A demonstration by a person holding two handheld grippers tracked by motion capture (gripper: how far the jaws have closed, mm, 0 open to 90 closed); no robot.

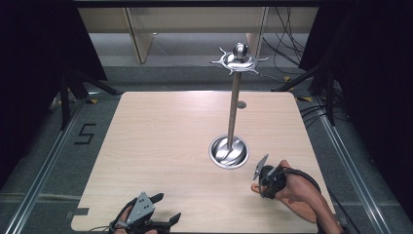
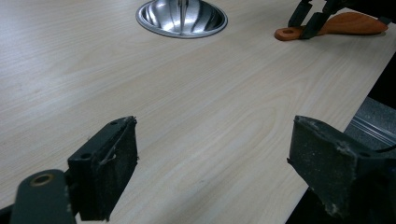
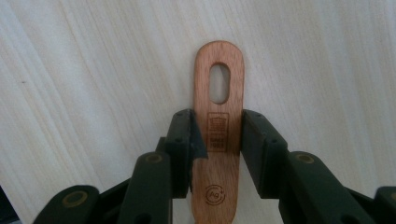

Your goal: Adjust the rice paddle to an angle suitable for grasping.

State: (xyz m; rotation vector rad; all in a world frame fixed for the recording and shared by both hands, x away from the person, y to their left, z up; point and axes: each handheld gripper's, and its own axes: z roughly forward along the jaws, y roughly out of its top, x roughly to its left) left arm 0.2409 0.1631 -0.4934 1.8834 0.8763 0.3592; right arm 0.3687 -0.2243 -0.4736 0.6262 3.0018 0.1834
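Observation:
A flat wooden utensil [image 3: 219, 84] lies on the pale table [image 1: 160, 131] at the front right, its handle end pierced by an oval slot. My right gripper [image 3: 218, 135] is shut on that handle just below the slot, one pad pressing each edge. From above, the right gripper [image 1: 260, 187] points left over the handle tip [image 1: 255, 188]. A tall metal stand [image 1: 234, 109] with a round dished base [image 1: 229, 152] and a hooked crown [image 1: 239, 59] rises just beyond it. At the front edge my left gripper [image 1: 166, 207] is open, with only bare table between its fingers [image 2: 109, 172].
The left gripper view looks across the table to the stand's base [image 2: 182, 16] and the wooden utensil [image 2: 345, 23] held in the right gripper [image 2: 310, 21]. The table's right edge drops to grey floor [image 2: 373, 116]. Dark curtains and cables surround the table.

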